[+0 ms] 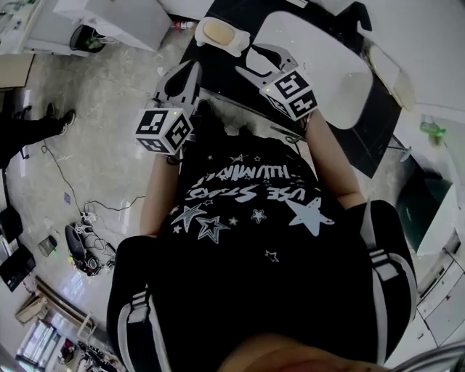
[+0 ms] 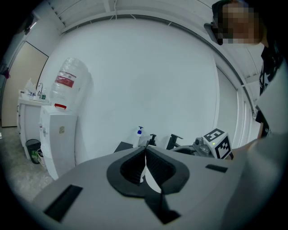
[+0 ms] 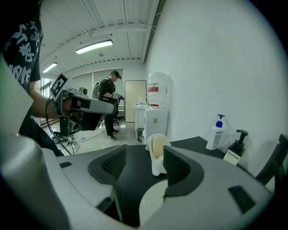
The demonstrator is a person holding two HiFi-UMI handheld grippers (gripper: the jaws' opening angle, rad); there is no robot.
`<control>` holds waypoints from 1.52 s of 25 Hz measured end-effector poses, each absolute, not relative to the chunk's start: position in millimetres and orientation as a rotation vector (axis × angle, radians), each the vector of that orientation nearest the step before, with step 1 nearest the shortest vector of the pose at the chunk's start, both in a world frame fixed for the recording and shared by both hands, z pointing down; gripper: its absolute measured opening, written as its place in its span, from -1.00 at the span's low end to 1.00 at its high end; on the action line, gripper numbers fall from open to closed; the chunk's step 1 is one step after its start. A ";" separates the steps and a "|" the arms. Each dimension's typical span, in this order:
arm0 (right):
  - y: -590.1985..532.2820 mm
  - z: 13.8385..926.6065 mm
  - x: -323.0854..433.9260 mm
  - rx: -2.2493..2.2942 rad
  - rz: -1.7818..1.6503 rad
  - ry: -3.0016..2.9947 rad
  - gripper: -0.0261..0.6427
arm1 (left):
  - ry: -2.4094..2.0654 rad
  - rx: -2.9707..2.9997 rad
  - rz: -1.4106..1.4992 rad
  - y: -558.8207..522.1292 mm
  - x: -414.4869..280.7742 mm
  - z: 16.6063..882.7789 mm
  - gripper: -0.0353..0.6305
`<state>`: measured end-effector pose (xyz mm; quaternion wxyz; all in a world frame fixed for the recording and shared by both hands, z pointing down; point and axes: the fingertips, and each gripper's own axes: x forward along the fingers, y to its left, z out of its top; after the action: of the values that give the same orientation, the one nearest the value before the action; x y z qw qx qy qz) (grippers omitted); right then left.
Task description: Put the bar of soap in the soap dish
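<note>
A beige bar of soap (image 1: pixel 220 32) lies in a white soap dish (image 1: pixel 237 43) on the black counter's (image 1: pixel 240 14) left end. Both grippers are held in the air in front of my chest, short of the counter. My right gripper (image 1: pixel 251 62) is open and empty, and its jaws point at the dish. In the right gripper view the soap (image 3: pixel 157 144) and dish (image 3: pixel 157 167) show beyond and between the open jaws of the right gripper (image 3: pixel 145 153). My left gripper (image 1: pixel 193 68) hangs left of the dish. In its own view the left gripper (image 2: pixel 145 155) is shut with nothing held.
A white basin (image 1: pixel 320 69) takes up the counter right of the dish. A pump bottle (image 3: pixel 217 132) and a black tap (image 3: pixel 240 139) stand by the wall. A water dispenser (image 3: pixel 155 110) stands off the counter's end. Another person (image 3: pixel 108 104) stands far back. Cables (image 1: pixel 80 218) lie on the floor.
</note>
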<state>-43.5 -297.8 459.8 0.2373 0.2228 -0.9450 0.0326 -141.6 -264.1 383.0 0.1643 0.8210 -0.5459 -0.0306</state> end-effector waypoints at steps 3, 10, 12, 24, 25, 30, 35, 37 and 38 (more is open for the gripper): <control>-282.1 459.5 -35.5 0.554 0.083 -2.609 -0.14 | -1.608 2.320 -0.095 -244.7 -134.5 381.3 -0.86; -247.8 472.5 -25.1 0.449 0.108 -2.635 -0.34 | -1.701 2.255 -0.089 -202.9 -122.6 384.6 -0.86; -239.4 478.2 -22.7 0.423 0.126 -2.635 -0.35 | -1.715 2.235 -0.094 -194.7 -121.3 387.4 -0.86; -230.8 474.6 -23.6 0.469 0.175 -2.662 -0.51 | -1.719 2.222 -0.111 -172.7 -123.4 387.8 -0.86; -229.9 470.7 -25.4 0.477 0.170 -2.666 -0.52 | -1.718 2.222 -0.116 -170.7 -124.6 386.3 -0.86; -213.8 450.8 -30.5 0.532 0.152 -2.688 -0.66 | -1.700 2.246 -0.126 -151.6 -126.3 378.1 -0.86; -182.2 440.1 -25.5 0.559 0.139 -2.708 -0.70 | -1.686 2.245 -0.150 -122.6 -121.6 378.4 -0.86; -166.7 439.8 -20.5 0.566 0.145 -2.706 -0.71 | -1.676 2.250 -0.152 -107.9 -116.8 378.3 -0.86; -159.0 439.3 -18.0 0.570 0.142 -2.704 -0.72 | -1.674 2.252 -0.157 -100.4 -115.0 377.6 -0.86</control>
<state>-18.0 -159.0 439.3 0.1864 0.2024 -0.9601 0.0504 -115.0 -100.4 377.6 0.1649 0.7903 -0.5876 -0.0549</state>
